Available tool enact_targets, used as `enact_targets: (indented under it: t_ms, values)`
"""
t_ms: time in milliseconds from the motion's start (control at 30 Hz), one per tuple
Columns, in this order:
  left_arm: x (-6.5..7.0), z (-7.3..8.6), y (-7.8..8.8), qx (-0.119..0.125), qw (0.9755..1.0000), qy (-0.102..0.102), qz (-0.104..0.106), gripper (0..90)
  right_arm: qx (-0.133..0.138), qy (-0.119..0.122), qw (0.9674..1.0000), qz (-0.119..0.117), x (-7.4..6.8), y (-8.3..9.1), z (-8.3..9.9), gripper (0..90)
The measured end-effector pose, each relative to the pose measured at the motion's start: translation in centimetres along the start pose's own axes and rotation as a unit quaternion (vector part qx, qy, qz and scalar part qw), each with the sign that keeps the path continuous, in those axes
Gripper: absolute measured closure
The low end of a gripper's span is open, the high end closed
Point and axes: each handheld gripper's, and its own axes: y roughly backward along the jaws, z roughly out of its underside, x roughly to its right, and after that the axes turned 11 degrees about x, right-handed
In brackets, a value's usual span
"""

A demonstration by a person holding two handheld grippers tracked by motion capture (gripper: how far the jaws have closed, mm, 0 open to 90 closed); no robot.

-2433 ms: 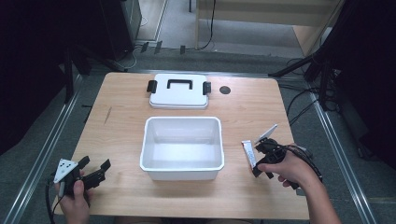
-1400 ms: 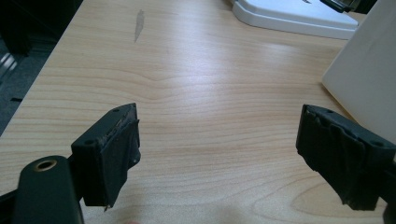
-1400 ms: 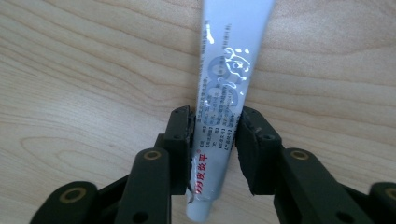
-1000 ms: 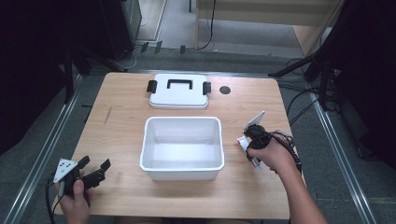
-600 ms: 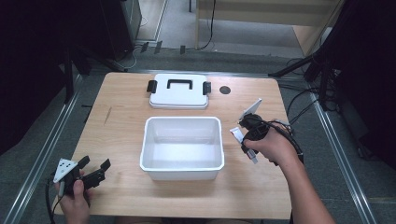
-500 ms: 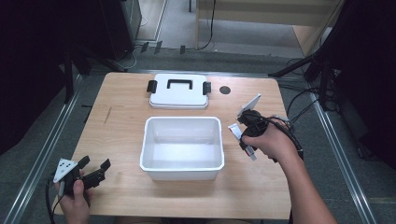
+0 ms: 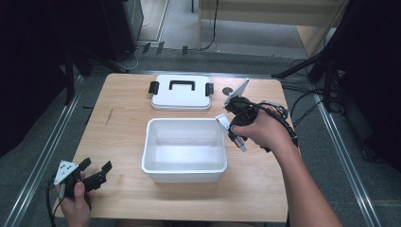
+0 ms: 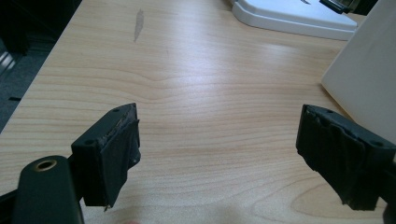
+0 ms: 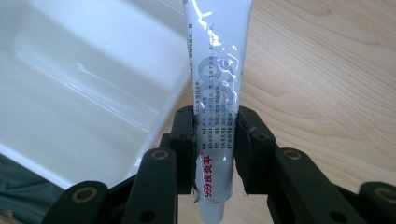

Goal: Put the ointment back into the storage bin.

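Tube of ointment (image 9: 215, 93), white plastic w/ grey and red print, sits clamped between the pads of the right tool (image 9: 215, 154), jaws pressed on its lower body near the cap end, long axis running straight out along the jaws. In the high view the right tool (image 7: 235, 124) holds the tube (image 7: 229, 128) in the air just beside the right wall of the white rectangular plastic bin (image 7: 184, 176), which stands open and looks bare inside at mid table. The bin wall (image 9: 70, 84) lies to the left of the tube in the right gripper view, so the likely next move is a short carry sideways over the rim, then release; the tube may need tilting to lie flat inside. Right hand is by far the nearer one. Left tool (image 7: 94, 171) rests at the near left corner of the light wooden table (image 7: 123, 109), jaws wide apart w/ nothing between them, pads (image 8: 116, 154) over bare wood. White lid w/ black handle and clips (image 7: 179, 92) lies behind the bin.
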Motion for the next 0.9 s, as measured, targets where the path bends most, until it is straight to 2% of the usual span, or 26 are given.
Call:
enact_targets:
  t_ms: [133, 267, 400, 700, 900]
  values:
    - [0.0, 0.0, 0.0, -0.001, 1.0000, 0.000, -0.001, 14.4, -0.005, 0.009, 0.9997, -0.021, -1.9, 0.2, -0.7, 71.9]
    - [0.0, 0.0, 0.0, -0.001, 1.0000, 0.001, -0.001, 14.4, -0.007, 0.030, 0.9992, -0.026, -3.7, -0.1, -1.6, 71.9]
    - [0.0, 0.0, 0.0, -0.001, 1.0000, 0.001, 0.000, 14.4, -0.009, 0.034, 0.9988, -0.034, -5.0, -0.6, -2.3, 71.9]
    - [-0.1, 0.0, 0.0, 0.000, 1.0000, 0.004, 0.000, 14.4, -0.023, 0.046, 0.9979, -0.040, -6.7, -3.0, -3.3, 71.9]
    - [-0.1, 0.0, 0.0, 0.001, 1.0000, 0.006, 0.001, 14.4, -0.037, 0.051, 0.9975, -0.033, -7.0, -4.9, -3.3, 71.9]
